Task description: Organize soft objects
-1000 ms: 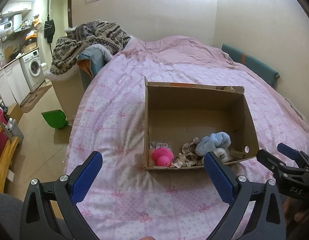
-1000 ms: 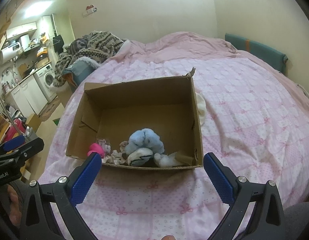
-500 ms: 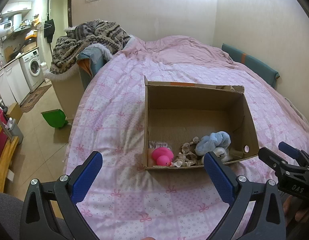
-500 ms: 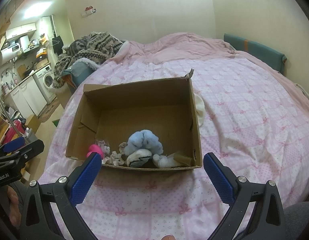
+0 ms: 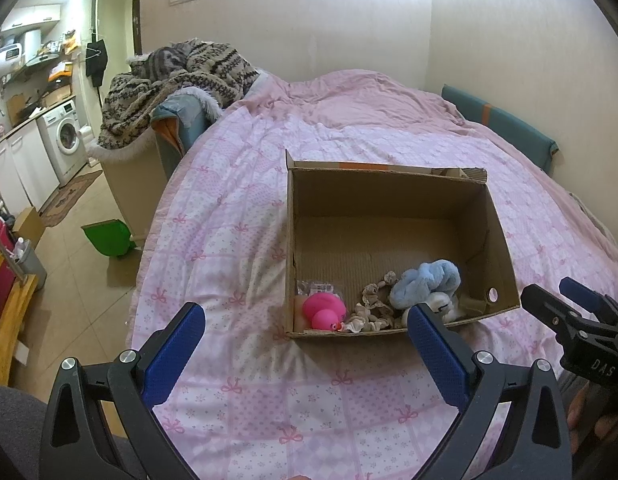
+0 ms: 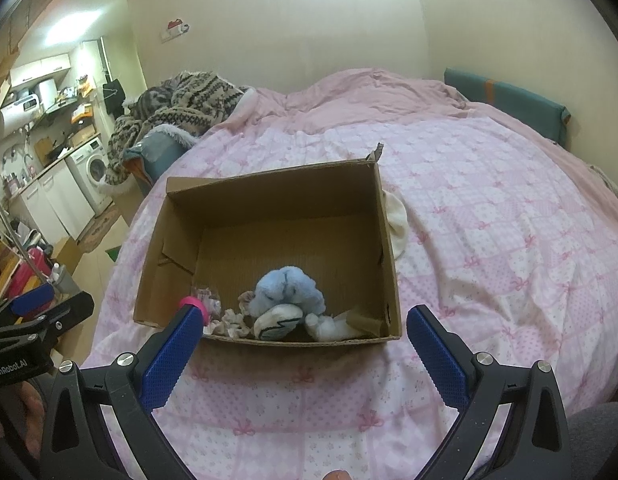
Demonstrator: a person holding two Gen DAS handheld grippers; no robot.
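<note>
Near box (image 5: 397, 240) front wall | blue plush (image 6: 287, 290) lay soft, light; pinch its fluffy top | left claw (image 5: 305, 356), right claw (image 6: 303, 354) both gaped, empty.

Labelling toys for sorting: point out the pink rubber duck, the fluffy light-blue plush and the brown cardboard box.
pink rubber duck (image 5: 324, 312), left wrist view, body.
fluffy light-blue plush (image 6: 287, 290), right wrist view, top.
brown cardboard box (image 5: 389, 196), left wrist view, far inner wall.

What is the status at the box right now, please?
Left tool and right tool open, empty, short of cardboard box. Blue plush, pink toy inside. Cream item outside. Path clear.
</note>
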